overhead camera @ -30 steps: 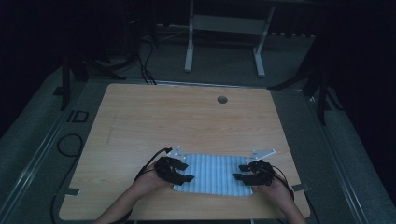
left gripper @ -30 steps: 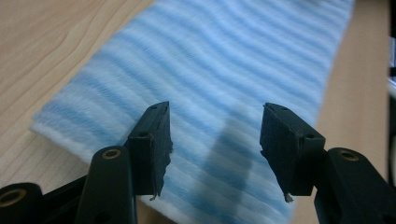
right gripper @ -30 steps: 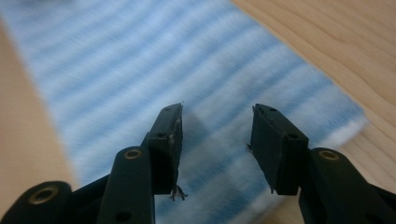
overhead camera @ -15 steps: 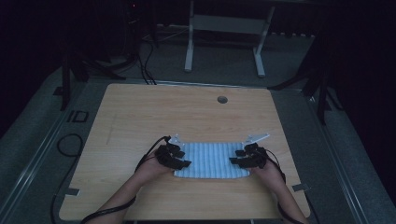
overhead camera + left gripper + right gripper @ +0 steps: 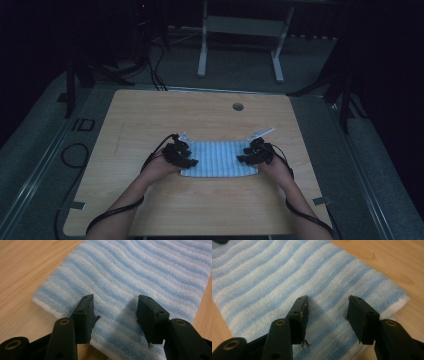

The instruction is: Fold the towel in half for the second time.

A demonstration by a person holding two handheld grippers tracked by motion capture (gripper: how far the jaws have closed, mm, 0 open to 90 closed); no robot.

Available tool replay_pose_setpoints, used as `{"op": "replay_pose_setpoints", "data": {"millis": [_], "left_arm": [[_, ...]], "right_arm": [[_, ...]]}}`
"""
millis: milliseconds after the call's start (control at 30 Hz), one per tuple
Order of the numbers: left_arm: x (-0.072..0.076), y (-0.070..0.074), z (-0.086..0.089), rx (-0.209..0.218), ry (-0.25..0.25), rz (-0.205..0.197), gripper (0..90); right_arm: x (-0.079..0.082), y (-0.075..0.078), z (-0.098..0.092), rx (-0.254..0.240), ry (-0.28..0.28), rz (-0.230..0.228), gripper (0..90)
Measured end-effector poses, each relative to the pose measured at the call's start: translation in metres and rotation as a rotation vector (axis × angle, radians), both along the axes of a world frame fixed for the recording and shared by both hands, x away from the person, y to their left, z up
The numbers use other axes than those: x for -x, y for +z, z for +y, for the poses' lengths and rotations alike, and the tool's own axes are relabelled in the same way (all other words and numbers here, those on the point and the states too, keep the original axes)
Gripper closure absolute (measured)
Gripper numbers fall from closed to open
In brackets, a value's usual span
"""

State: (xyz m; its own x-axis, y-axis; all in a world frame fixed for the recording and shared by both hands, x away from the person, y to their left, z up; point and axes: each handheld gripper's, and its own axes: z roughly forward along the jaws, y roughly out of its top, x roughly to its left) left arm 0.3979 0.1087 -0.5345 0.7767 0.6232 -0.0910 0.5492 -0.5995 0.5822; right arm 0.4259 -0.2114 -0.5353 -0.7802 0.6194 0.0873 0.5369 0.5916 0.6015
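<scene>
Blue-and-white striped towel lies folded flat on the wooden surface, near the person's edge. Left gripper hangs over the towel's left end with its jaws parted and nothing clamped between them. Right gripper is likewise released over the right end. Whether the jaw tips brush the pile is hard to tell, though they seem just above it.

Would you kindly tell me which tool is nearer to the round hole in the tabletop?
Right. The right tool is over the towel's right end, below the hole; the left tool is farther left.
</scene>
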Motion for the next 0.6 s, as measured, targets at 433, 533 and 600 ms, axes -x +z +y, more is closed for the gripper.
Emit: {"op": "replay_pose_setpoints", "data": {"millis": [433,533,600], "left_arm": [[-0.022,0.001,0.017,-0.019,0.046,0.015,47.9],[-0.024,0.001,0.018,-0.019,0.042,0.016,47.9],[-0.024,0.001,0.018,-0.018,0.039,0.012,47.9]], "right_arm": [[-0.026,0.000,0.025,-0.003,-0.023,0.003,49.7],[-0.028,0.000,0.027,-0.006,-0.030,0.006,49.0],[-0.029,0.000,0.027,-0.001,-0.026,0.011,48.2]]}}
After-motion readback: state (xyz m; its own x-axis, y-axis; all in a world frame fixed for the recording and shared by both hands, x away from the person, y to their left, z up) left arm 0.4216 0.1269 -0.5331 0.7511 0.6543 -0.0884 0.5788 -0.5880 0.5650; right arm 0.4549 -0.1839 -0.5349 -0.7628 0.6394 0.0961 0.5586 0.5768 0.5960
